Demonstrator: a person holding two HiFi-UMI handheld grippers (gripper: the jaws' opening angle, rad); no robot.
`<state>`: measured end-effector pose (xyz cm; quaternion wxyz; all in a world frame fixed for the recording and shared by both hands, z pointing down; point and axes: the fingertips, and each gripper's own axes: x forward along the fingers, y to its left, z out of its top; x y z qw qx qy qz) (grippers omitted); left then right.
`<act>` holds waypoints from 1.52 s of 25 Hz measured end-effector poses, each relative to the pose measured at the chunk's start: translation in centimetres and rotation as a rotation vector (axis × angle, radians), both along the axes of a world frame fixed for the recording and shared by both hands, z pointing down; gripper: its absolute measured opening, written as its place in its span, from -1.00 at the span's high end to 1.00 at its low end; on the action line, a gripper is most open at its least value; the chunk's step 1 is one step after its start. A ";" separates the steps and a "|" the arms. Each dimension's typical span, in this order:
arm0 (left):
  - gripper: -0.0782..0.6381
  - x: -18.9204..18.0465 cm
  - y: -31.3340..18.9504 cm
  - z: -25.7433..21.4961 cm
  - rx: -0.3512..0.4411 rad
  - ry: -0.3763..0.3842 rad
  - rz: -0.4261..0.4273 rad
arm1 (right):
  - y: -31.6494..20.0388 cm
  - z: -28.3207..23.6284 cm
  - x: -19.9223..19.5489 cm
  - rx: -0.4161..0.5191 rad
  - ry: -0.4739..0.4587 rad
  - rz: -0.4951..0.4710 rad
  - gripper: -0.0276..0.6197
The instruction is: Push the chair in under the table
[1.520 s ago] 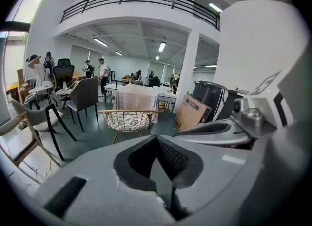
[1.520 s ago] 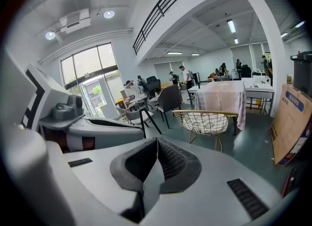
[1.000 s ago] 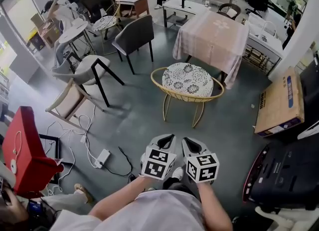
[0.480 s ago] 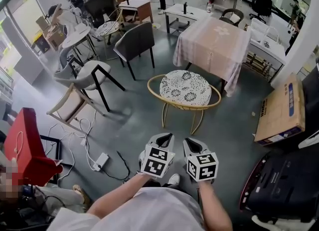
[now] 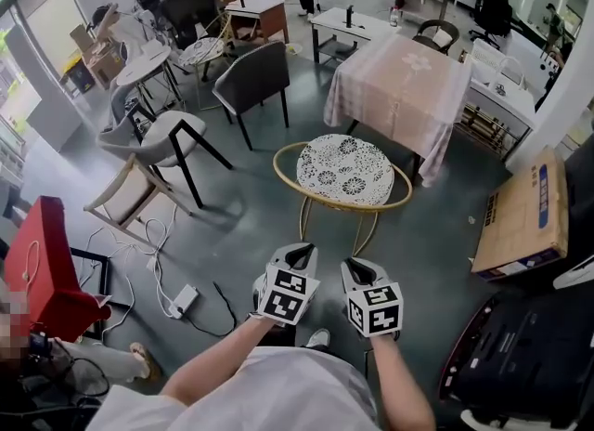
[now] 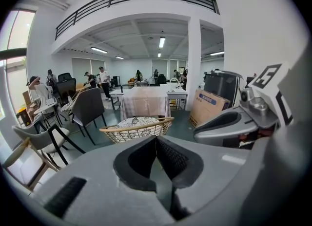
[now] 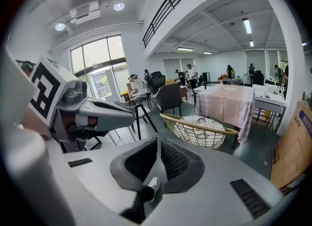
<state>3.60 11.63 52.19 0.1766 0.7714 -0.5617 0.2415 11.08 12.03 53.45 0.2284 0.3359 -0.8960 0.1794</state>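
The round gold wire chair with the black-and-white cushion (image 5: 345, 171) stands on the floor just in front of the table with the pink cloth (image 5: 401, 71), not yet under it. It looks light and stiff, but its thin legs may tip, so the gold rim is the best place to push. The left gripper (image 5: 297, 257) and right gripper (image 5: 358, 272) are near it but not touching, fingers pressed together, holding nothing. A dark grey chair (image 5: 251, 71) and a brown cardboard box (image 5: 520, 211) stand off to the sides. Only the hanging cloth may get in the way.

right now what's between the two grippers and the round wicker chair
Only bare grey floor, as the head view shows: nothing stands between the left gripper, the right gripper and the wicker chair.
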 end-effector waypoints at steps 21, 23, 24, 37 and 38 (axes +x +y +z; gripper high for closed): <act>0.65 -6.4 -10.5 6.0 -0.031 -0.157 0.163 | -10.3 4.1 -2.5 0.060 0.228 -0.083 0.90; 0.63 -6.7 -11.3 6.5 -0.038 -0.188 0.192 | -11.2 4.2 -2.5 0.065 0.249 -0.093 0.90; 0.62 -6.8 -11.7 6.7 -0.039 -0.207 0.210 | -11.6 4.3 -2.5 0.066 0.260 -0.101 0.90; 0.41 -9.5 -15.7 11.0 -0.104 -0.466 0.505 | -15.3 6.9 -2.7 0.100 0.454 -0.235 0.89; 0.39 -9.9 -15.9 11.4 -0.108 -0.490 0.527 | -15.5 7.1 -2.8 0.110 0.473 -0.257 0.89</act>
